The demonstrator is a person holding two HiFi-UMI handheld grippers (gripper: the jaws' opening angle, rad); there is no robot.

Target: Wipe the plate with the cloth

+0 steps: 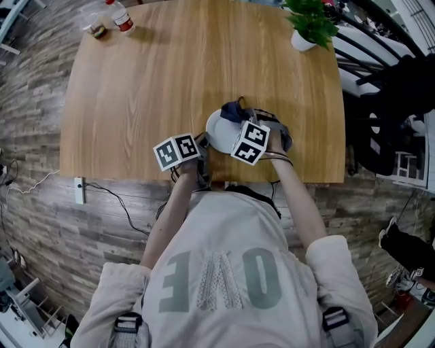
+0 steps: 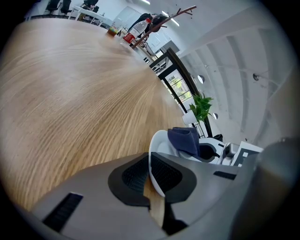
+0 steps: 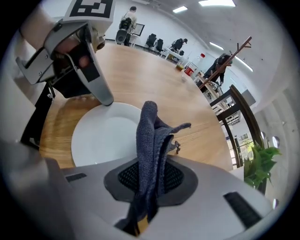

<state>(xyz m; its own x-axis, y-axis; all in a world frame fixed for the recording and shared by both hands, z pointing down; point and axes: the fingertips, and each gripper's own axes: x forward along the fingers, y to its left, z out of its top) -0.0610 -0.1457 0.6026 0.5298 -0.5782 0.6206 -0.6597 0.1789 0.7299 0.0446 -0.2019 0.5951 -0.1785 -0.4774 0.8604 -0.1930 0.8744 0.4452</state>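
Observation:
A white plate [image 1: 217,129] lies near the table's front edge. My left gripper [image 2: 150,176] is shut on the plate [image 2: 158,144] at its near rim, pinned between the pads. My right gripper [image 3: 149,176] is shut on a dark blue cloth [image 3: 151,140] that stands up from its jaws over the plate [image 3: 105,133]. The cloth [image 1: 234,109] shows at the plate's far side in the head view, and the cloth [image 2: 185,139] hangs over the plate in the left gripper view. The left gripper [image 3: 105,98] touches the plate's far rim in the right gripper view.
The wooden table [image 1: 190,75] stretches ahead. A bottle [image 1: 121,17] and a small cup [image 1: 97,30] stand at its far left corner, a potted plant [image 1: 309,24] at its far right. Chairs and dark bags [image 1: 391,102] crowd the floor to the right.

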